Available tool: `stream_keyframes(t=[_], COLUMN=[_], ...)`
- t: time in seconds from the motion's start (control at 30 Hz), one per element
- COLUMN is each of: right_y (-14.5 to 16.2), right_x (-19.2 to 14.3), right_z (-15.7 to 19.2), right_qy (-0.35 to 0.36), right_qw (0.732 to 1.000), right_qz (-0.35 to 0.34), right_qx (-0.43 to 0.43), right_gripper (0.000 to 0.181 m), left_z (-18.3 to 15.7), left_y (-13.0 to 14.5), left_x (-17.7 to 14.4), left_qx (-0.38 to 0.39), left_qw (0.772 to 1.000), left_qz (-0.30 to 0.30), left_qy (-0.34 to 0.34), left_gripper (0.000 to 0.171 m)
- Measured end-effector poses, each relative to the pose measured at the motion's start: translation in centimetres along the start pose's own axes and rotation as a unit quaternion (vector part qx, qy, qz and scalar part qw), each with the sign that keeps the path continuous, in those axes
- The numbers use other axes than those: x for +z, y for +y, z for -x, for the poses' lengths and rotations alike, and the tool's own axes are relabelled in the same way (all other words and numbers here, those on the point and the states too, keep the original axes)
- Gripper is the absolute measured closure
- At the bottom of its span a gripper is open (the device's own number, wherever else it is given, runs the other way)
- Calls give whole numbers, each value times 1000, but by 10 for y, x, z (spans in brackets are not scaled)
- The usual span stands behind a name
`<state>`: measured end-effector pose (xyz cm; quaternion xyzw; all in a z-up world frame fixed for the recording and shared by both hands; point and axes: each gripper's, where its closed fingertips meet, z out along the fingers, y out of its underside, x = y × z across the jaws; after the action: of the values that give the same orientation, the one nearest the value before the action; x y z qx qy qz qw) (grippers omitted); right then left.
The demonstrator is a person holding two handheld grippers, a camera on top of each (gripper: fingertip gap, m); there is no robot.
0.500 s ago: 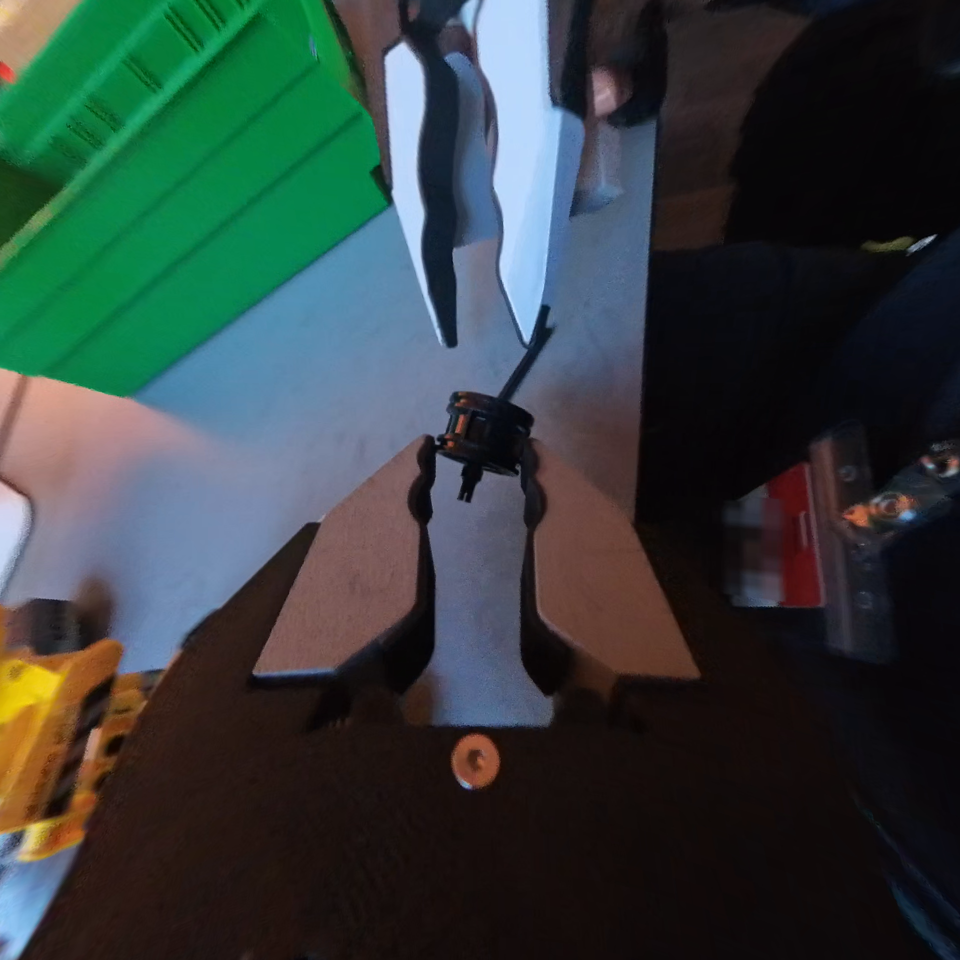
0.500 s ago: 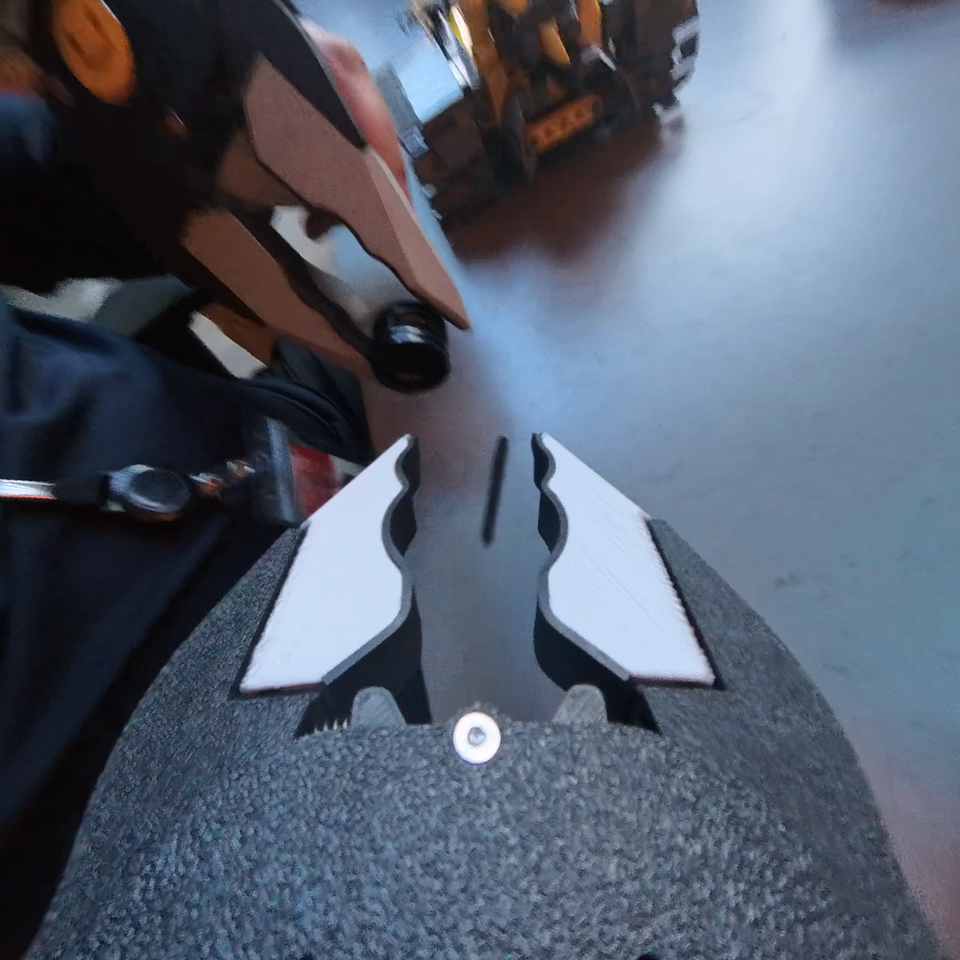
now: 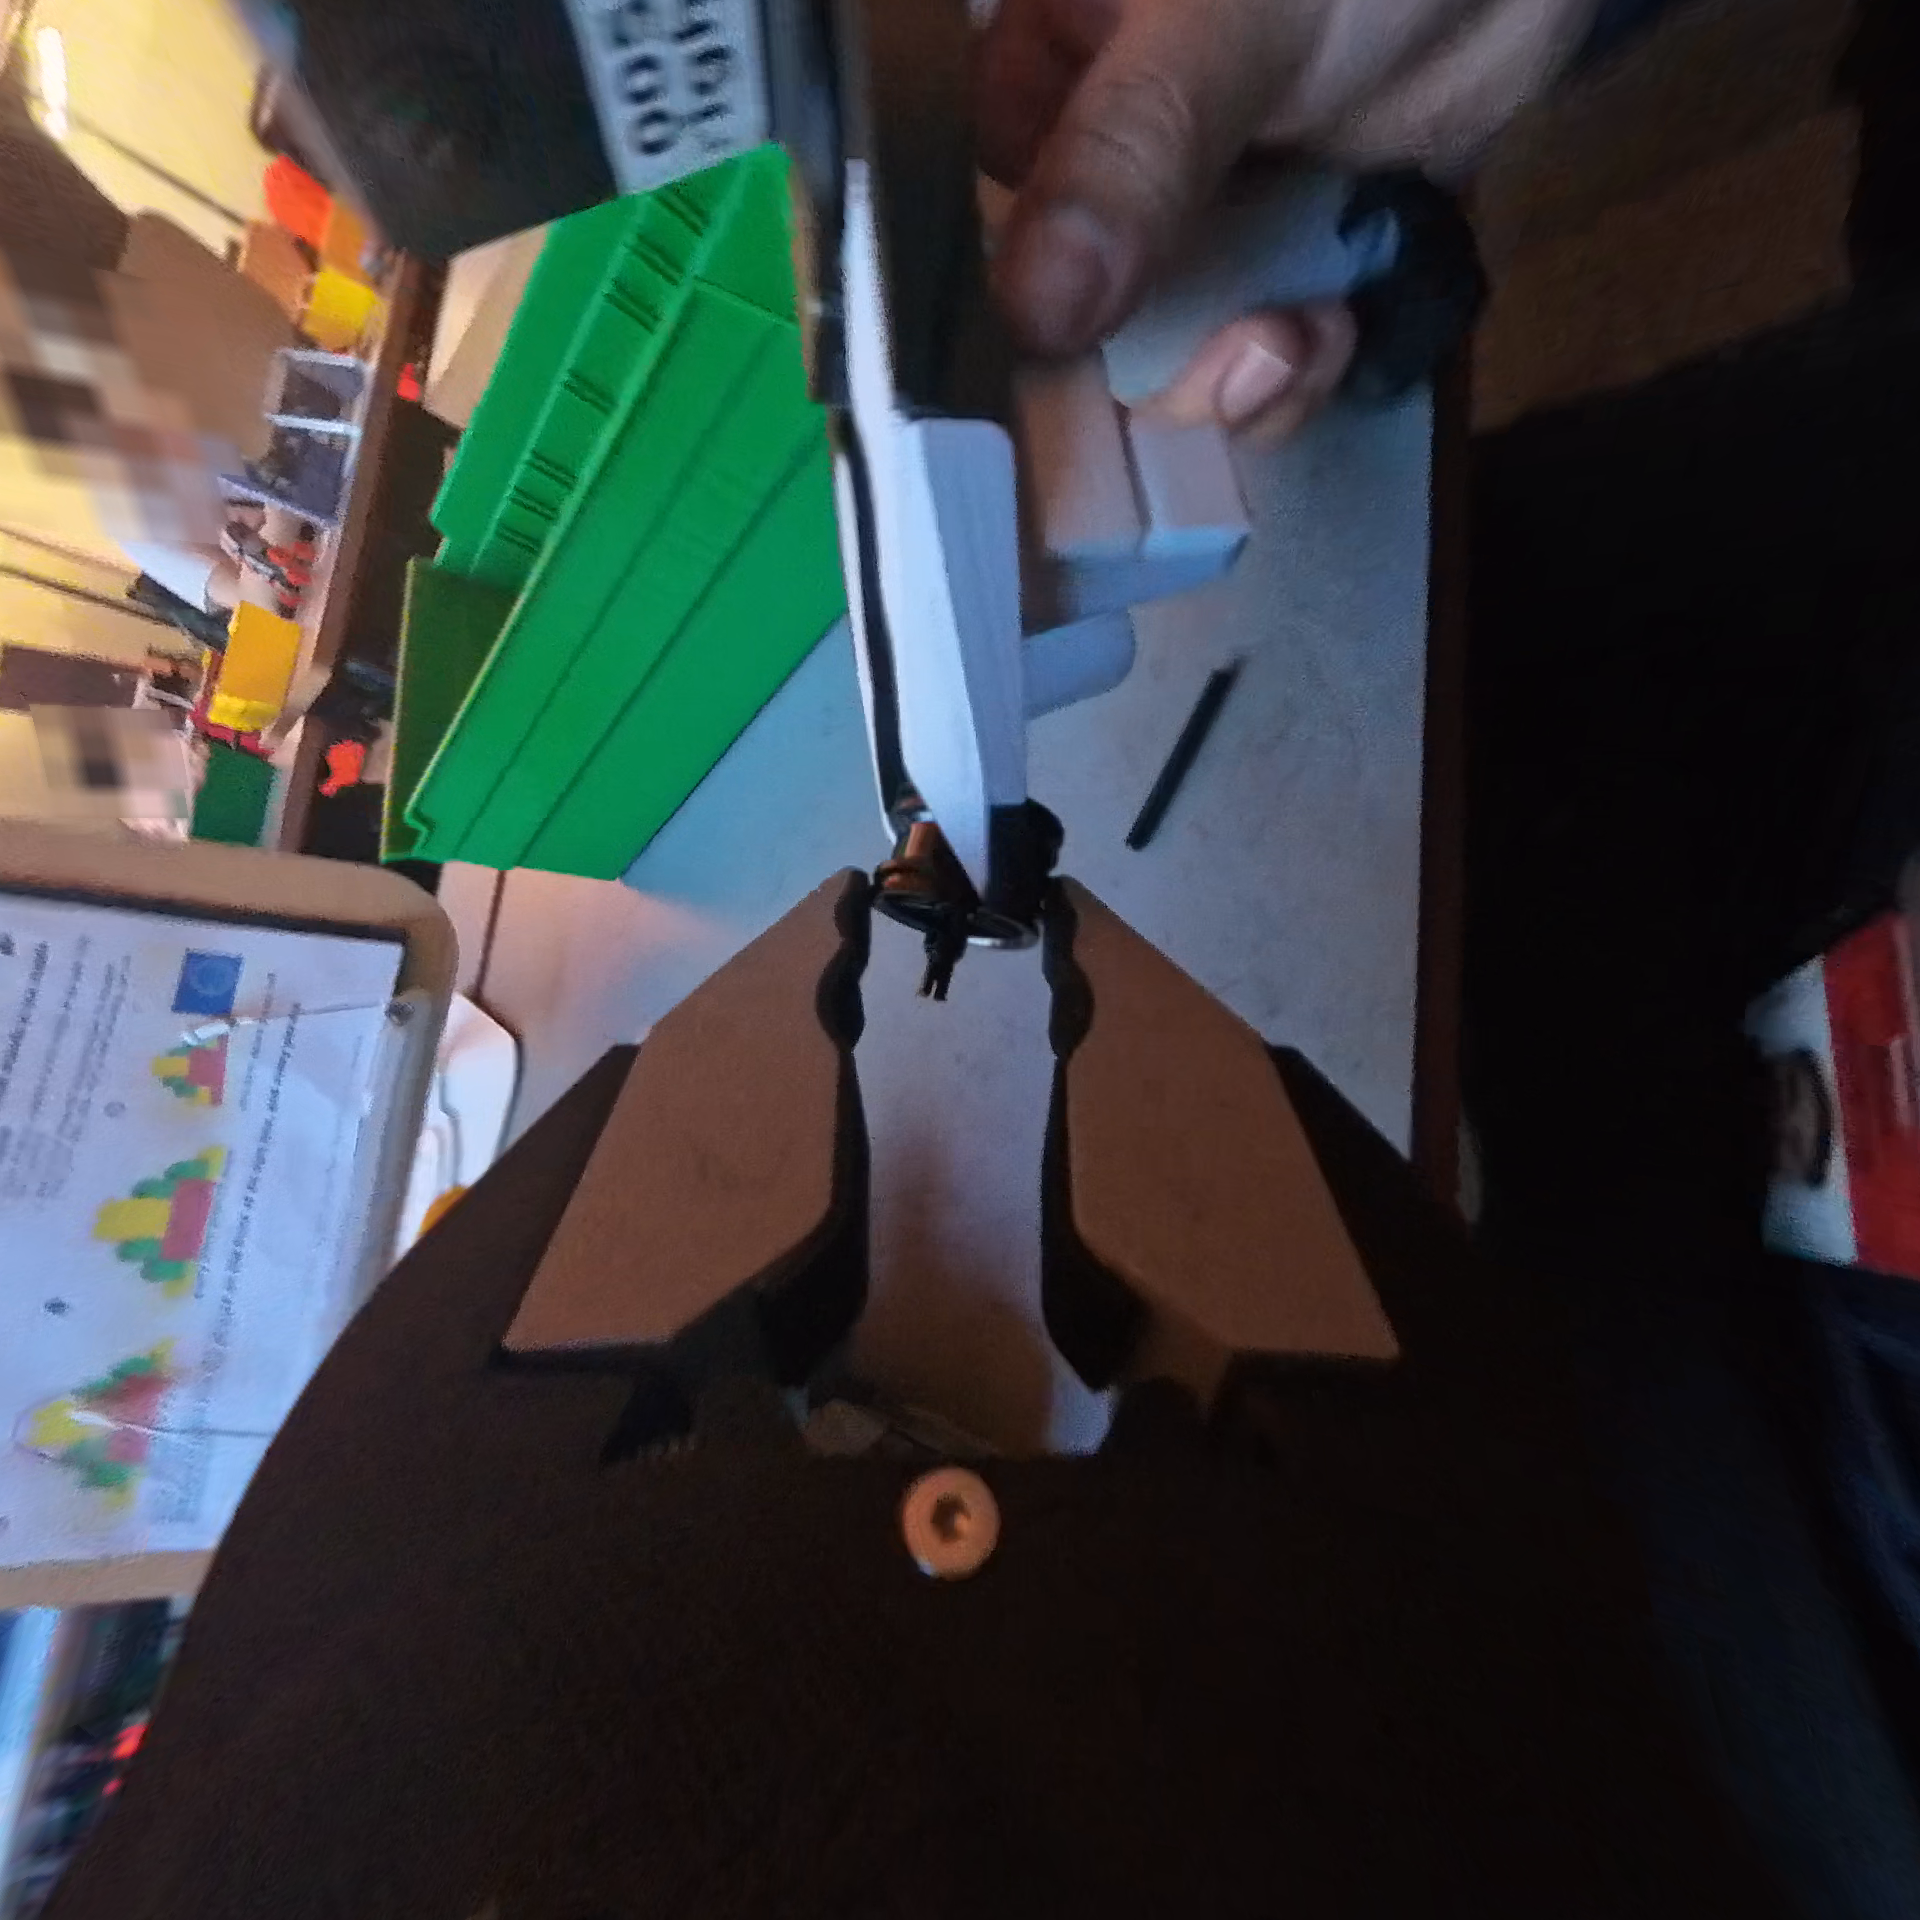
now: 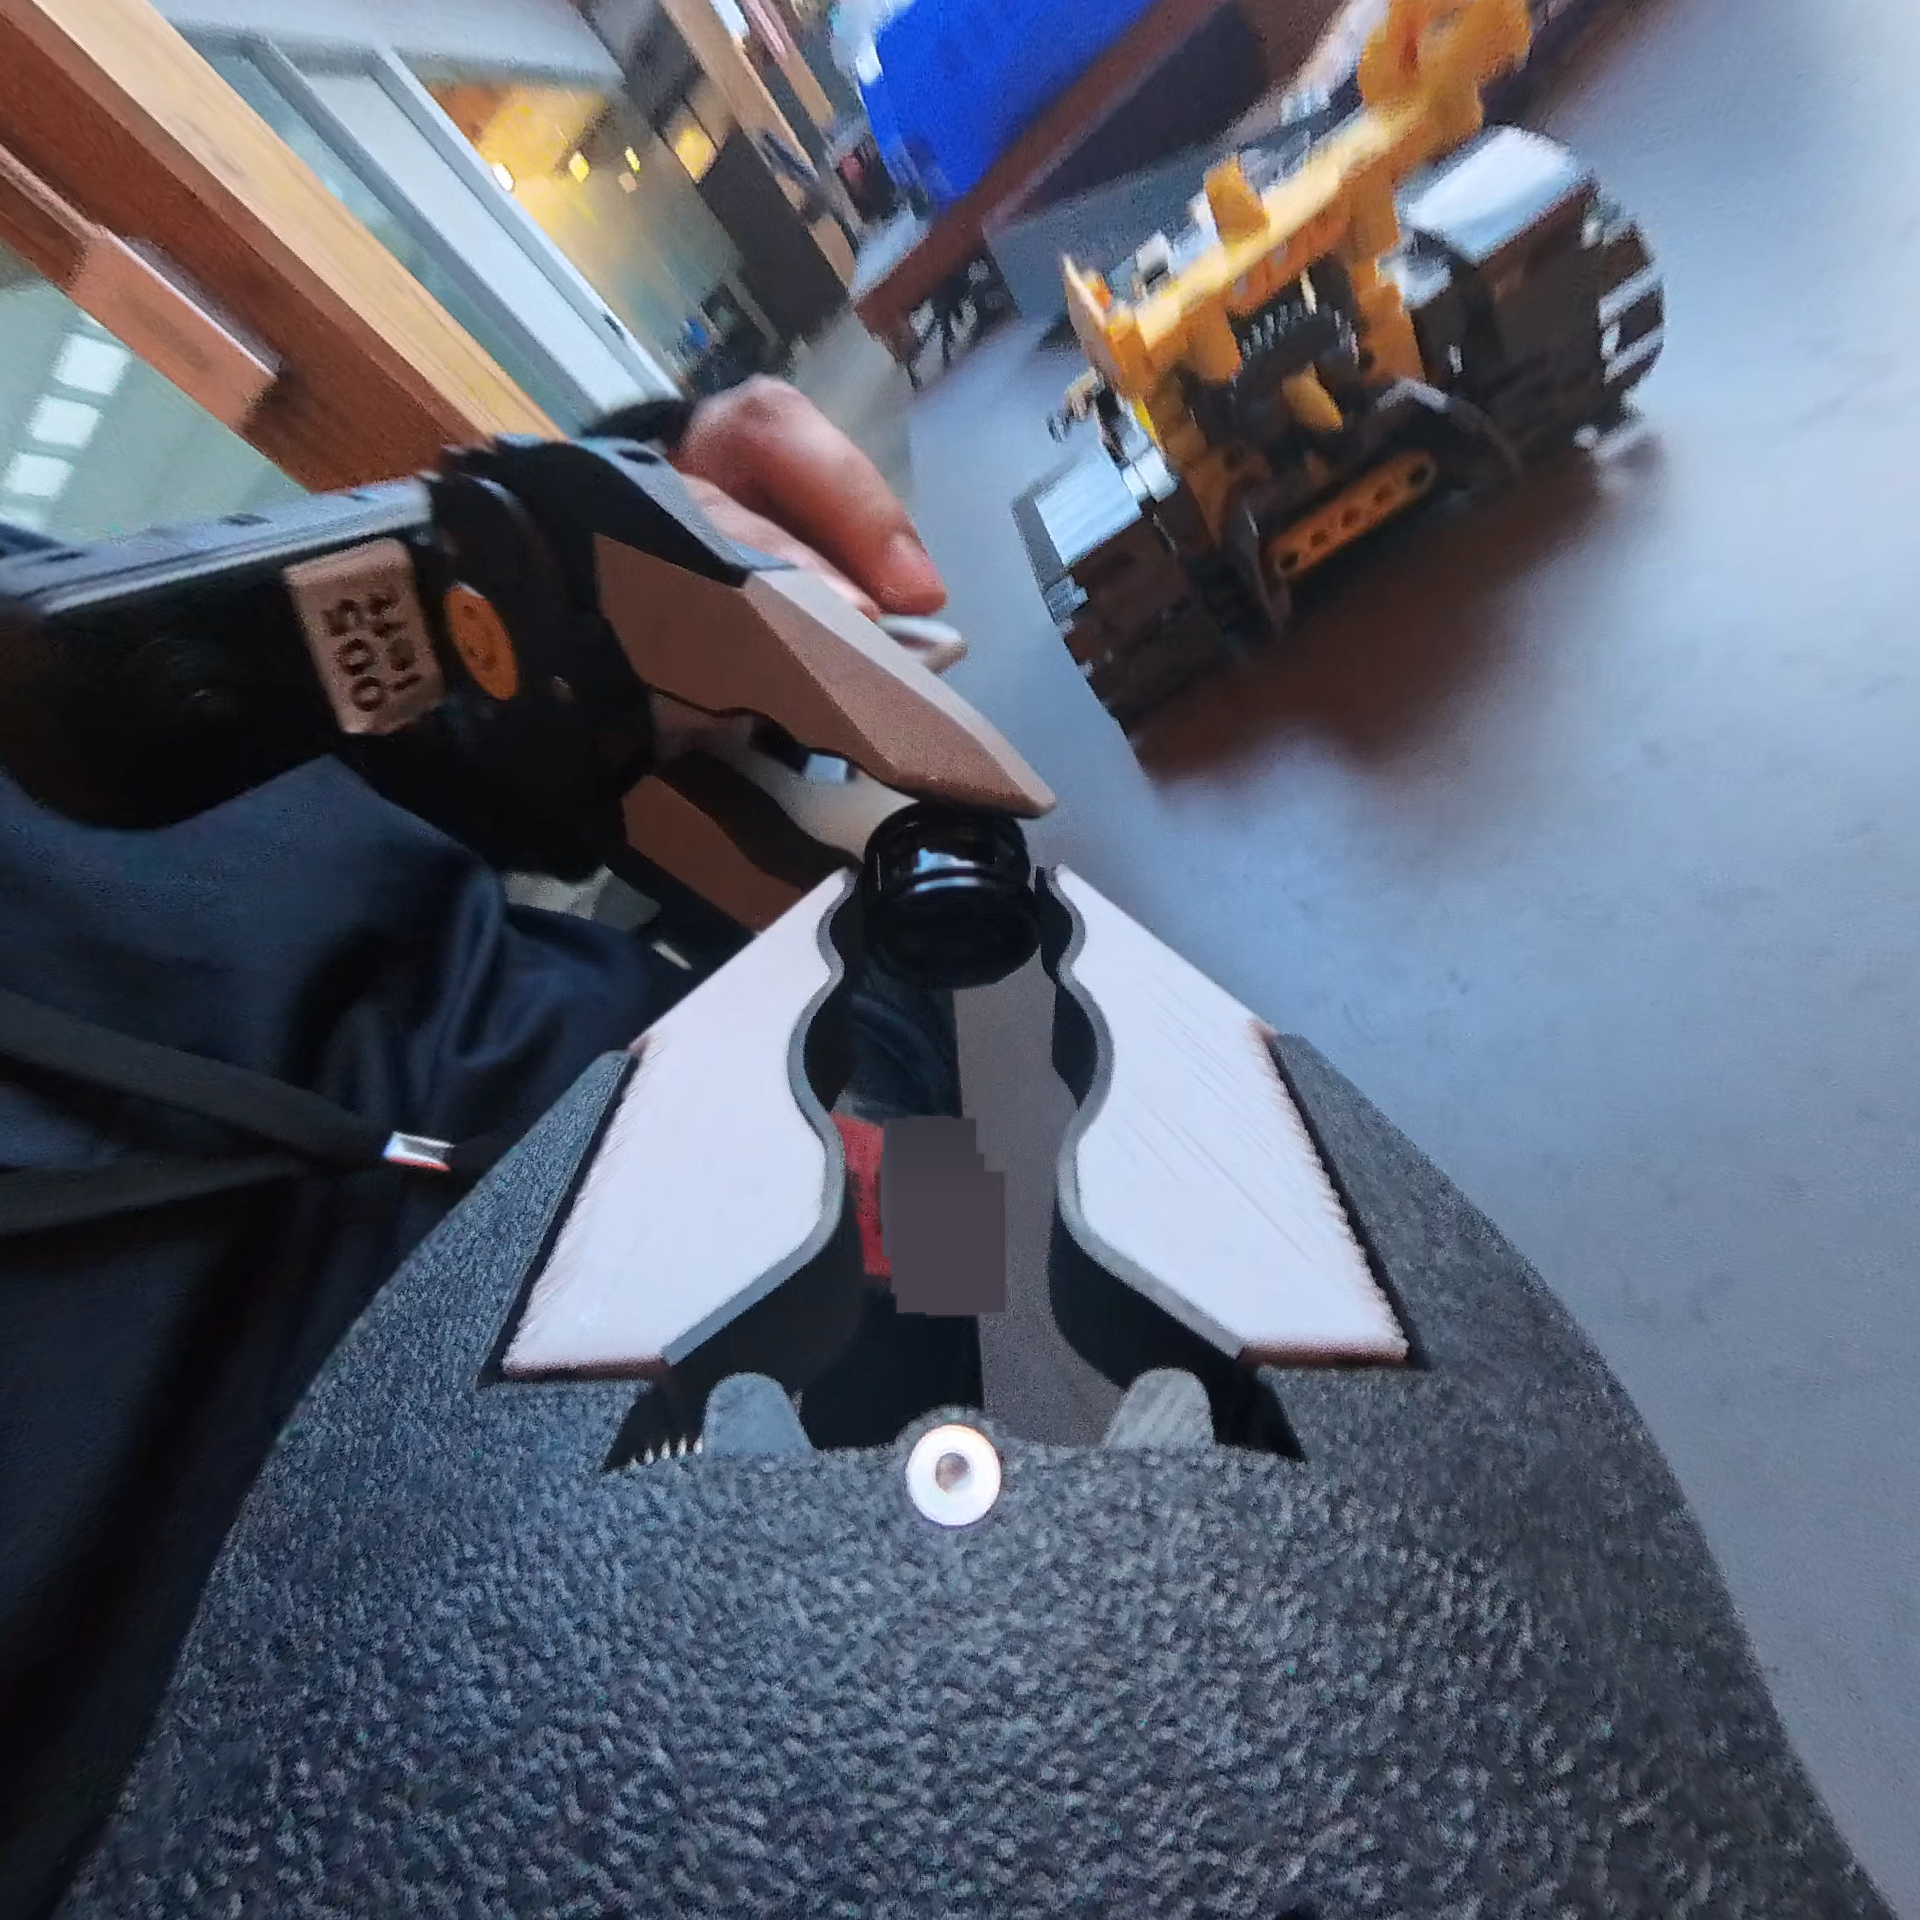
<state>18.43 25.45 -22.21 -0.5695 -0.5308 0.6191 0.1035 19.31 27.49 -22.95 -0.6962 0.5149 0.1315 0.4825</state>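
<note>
Black wheel (image 4: 948,906) gripped between both grippers' jaws.

Green bin (image 3: 634,520) sits on the grey table (image 3: 1309,831), toward its far left edge. Thin black rod (image 3: 1184,753) lies flat on the table near the right edge, well apart from the bin. Printed sheet (image 3: 197,1226) with coloured brick diagrams on a tan board, at the table's near left. Yellow, red and orange blocks (image 3: 249,675) on shelving behind the bin, blurred. Red-and-white card (image 3: 1860,1091) off the table's right edge, against dark fabric. In the right wrist view: yellow-and-black brick-built vehicle (image 4: 1340,416) stands on the table, toward the far side; wood-framed glass partition (image 4: 260,260) behind.
</note>
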Motion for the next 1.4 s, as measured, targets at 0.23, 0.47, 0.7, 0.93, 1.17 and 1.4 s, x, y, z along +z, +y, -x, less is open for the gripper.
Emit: stream_keyframes(t=[0.23,0.47,0.7,0.93,1.17,1.4], right_y=[-37,-55,-57,-71,-88,-87], right_x=[-11,-12,-9,-5,-8,-4], right_z=[12,41,44,47,46,52], right_qy=[-31,-133,-142,-178,-141,-172], right_qw=[993,970,963,948,939,929], right_qz=[-109,-195,-222,-265,-315,-324], right_qx=[-33,-49,-61,14,10,49], right_gripper=[151,151,152,151,151,152], left_z=[16,31,38,51,63,71], left_y=[-2,-35,-37,-30,-37,-37], left_x=[-24,-40,-45,-49,-57,-66], left_qx=[-309,-501,-482,-431,-412,-376], left_qw=[946,814,817,858,872,886], left_qz=[-99,-259,-300,-277,-262,-267], left_qy=[12,138,103,25,-24,-48], left_gripper=[124,119,131,137,122,142])
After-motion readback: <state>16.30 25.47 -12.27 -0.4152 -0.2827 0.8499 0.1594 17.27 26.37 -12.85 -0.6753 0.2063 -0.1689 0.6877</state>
